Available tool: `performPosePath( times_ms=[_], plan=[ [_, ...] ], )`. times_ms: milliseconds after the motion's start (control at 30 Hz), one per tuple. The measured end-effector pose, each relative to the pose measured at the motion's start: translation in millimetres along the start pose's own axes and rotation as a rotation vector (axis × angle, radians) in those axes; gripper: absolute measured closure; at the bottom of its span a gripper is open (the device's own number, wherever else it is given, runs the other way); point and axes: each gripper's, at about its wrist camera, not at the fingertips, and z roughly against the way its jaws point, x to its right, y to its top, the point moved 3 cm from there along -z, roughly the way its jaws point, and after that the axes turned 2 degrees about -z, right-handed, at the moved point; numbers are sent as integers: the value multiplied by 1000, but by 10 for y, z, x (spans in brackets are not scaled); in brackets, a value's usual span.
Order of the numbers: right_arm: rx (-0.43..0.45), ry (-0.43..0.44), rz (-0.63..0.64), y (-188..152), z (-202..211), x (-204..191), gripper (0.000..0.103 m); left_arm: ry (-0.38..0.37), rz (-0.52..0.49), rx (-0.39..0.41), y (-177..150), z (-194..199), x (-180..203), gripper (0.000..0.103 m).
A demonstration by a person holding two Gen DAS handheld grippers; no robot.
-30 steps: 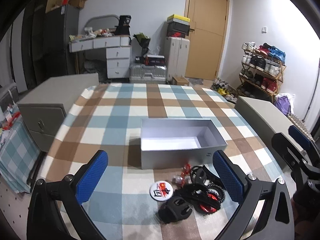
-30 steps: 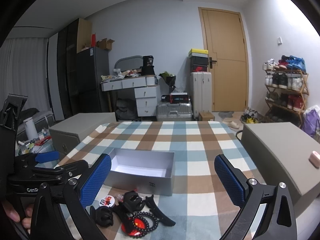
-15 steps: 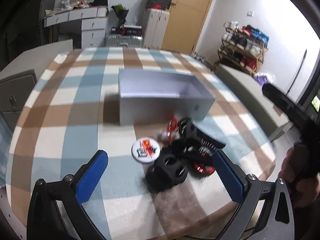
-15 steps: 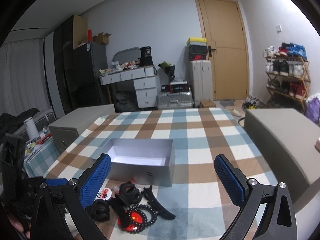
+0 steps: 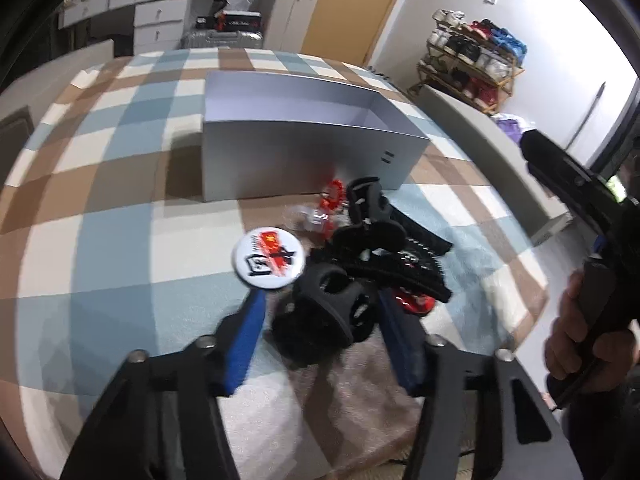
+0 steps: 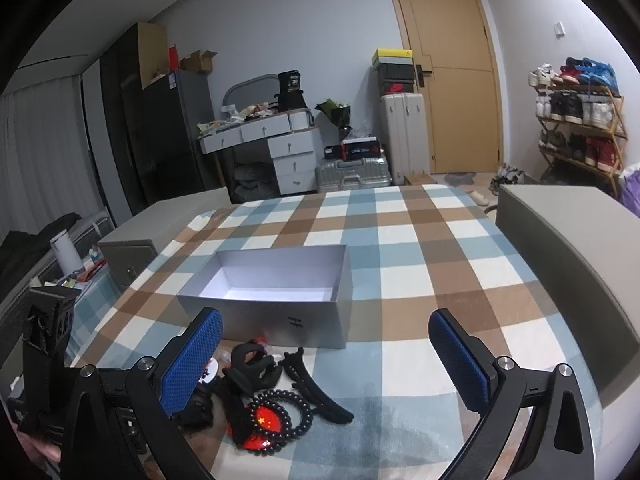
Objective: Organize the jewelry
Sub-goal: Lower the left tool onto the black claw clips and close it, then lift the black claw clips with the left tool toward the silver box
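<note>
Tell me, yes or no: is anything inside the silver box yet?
No: in the right wrist view the silver box shows only its bare white floor, and the black bead bracelet lies on the tablecloth in front of it.

Shoe rack, suitcases, white desk.

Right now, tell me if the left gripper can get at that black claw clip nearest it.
Probably yes. The left gripper already has its blue pads either side of the black claw clip, with nothing between them. The white badge lies just beyond, clear of the pads.
</note>
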Motion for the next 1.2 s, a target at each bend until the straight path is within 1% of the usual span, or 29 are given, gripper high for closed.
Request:
performPosePath(
  times_ms=[33, 100, 200, 267, 433, 633, 767, 967, 1200],
  plan=[
    [-3, 0, -1, 5, -12, 2, 0, -3, 1, 0, 5, 8, -3, 63],
    [-5, 1, -2, 1, -4, 10, 0, -18, -19, 4, 17, 51, 34, 76],
    [-4, 1, 1, -1, -6, 11, 0, 5, -74, -1, -3, 57, 95, 76],
    [-3, 1, 3, -5, -4, 16, 0, 20, -89, 3, -6, 55, 105, 77],
    [-15, 6, 4, -27, 10, 23, 0, 22, -82, 19, 19, 93, 90, 77],
    [-44, 16, 17, -87, 27, 28, 0, 31, -76, 57, 80, 209, 71, 77],
    [-89, 68, 4, -174, 0, 26, 0, 49, -72, 86, 119, 294, 19, 77],
    [-197, 150, -5, -347, -137, -67, 0, 81, -42, 140, 183, 433, -143, 77],
    [-247, 226, 2, -364, -343, -258, 0, 110, 4, 177, 188, 531, -364, 77]
  ],
)
